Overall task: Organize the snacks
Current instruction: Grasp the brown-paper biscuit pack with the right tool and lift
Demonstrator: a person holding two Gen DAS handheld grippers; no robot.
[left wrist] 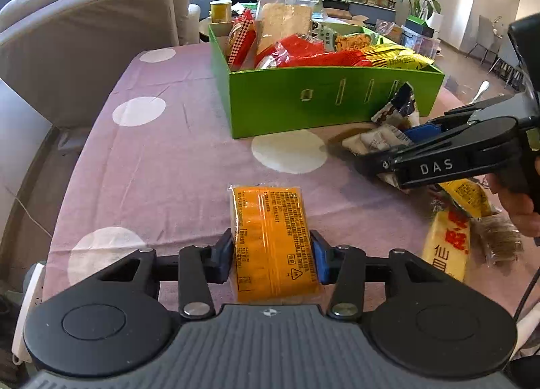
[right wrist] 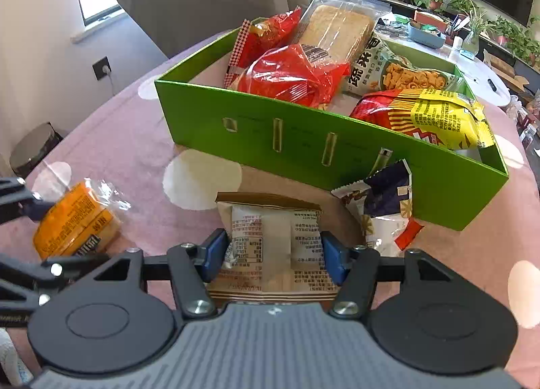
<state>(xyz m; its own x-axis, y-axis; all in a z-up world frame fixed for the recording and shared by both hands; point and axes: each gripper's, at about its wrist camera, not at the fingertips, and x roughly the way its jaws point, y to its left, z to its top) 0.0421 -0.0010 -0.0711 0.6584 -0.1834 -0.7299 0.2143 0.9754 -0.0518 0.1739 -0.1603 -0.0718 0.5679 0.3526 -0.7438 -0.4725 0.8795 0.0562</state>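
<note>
1. The green box sits toward the far edge of the polka-dot tablecloth, already part-filled with snack bags.
2. The beige packet lies just before the box's near wall — the right gripper brackets its sides, pads apparently pressing, so likely grasping it.
3. The orange packet lies nearer the front edge, clenched across its width by the left gripper.
4. Both look light, crinkly and slippery, contents probably brittle — hold mid-body, gently.

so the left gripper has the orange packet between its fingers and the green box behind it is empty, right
Not quite: the green box is not empty; it holds several snack bags, as the right wrist view shows. The left gripper does have the orange packet between its fingers.
</note>
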